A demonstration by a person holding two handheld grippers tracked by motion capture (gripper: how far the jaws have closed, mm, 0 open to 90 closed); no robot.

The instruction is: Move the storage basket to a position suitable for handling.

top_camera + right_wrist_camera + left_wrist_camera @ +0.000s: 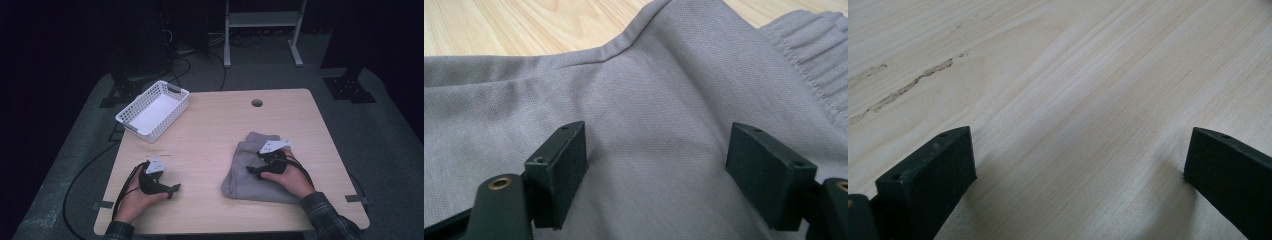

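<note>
My right gripper (254, 171) hovers wide open over the folded grey cloth (245, 186) near the table's (210, 145) right front corner; my left gripper (172, 190) rests open on bare wood. Pinching only the top layer, probably, would unfold it.

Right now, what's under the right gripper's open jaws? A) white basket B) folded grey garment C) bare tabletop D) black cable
B: in the right gripper view the right gripper has its jaws spread wide over the folded grey garment, with nothing pinched between them; the high view shows it over that cloth too, while the white basket sits at the table's far left corner.
</note>
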